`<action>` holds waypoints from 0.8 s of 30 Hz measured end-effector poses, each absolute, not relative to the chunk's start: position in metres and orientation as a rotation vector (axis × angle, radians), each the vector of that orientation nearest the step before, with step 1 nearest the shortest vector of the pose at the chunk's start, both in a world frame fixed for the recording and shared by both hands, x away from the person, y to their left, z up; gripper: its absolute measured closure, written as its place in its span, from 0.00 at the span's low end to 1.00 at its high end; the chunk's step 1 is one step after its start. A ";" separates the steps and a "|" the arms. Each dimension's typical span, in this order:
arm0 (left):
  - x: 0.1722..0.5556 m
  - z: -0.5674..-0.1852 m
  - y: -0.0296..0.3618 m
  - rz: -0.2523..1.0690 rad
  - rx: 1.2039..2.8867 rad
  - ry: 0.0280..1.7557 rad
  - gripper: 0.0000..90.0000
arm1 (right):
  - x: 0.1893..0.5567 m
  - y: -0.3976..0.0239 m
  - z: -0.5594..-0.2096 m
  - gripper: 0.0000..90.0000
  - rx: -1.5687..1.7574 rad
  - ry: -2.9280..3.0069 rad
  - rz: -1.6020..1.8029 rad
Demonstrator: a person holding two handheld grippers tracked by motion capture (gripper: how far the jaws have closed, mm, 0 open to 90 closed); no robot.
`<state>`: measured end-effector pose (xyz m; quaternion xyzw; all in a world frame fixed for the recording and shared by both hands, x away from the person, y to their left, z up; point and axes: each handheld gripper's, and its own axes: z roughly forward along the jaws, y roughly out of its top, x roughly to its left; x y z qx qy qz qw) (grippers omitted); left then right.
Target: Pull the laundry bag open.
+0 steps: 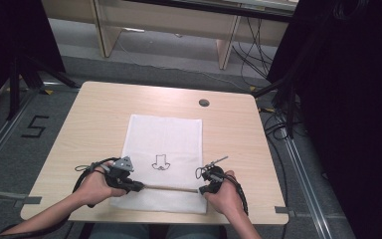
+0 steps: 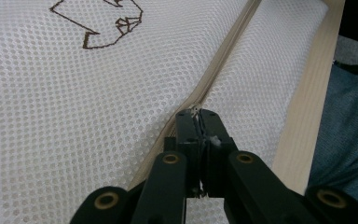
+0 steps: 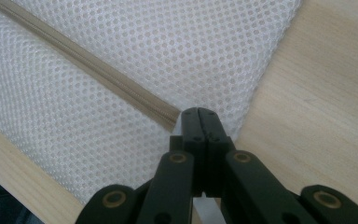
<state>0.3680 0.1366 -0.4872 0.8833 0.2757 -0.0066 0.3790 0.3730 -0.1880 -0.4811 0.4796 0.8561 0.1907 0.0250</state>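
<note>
The white mesh bag (image 1: 163,149) looks limp and light, so the left gripper (image 2: 199,114) pinches its zipper pull while the right gripper (image 3: 198,113), jaws closed, clamps the zipper's (image 3: 88,67) far end.

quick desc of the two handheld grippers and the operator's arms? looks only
Both grippers are black. The left gripper carries a grey three-cornered plate; the right gripper has a thin grey rod on top. A black cable loops from each. Jaw links show brass-coloured pivot pins. Forearms are bare, no sleeves visible.

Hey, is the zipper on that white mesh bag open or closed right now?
Closed along the stretch in view: the zipper runs as one joined beige line across the mesh bag, with no gap. The left hand-held gripper is clamped on its pull.
</note>
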 end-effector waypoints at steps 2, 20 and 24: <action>0.369 -0.487 0.136 -0.016 2.256 0.702 0.97 | 0.373 -0.188 -0.481 1.00 1.481 2.645 0.589; 0.369 -0.487 0.155 0.001 2.245 0.733 0.97 | 0.373 -0.188 -0.481 1.00 1.496 2.648 0.596; 0.370 -0.486 0.156 0.008 2.253 0.727 0.97 | 0.372 -0.187 -0.481 1.00 1.527 2.646 0.588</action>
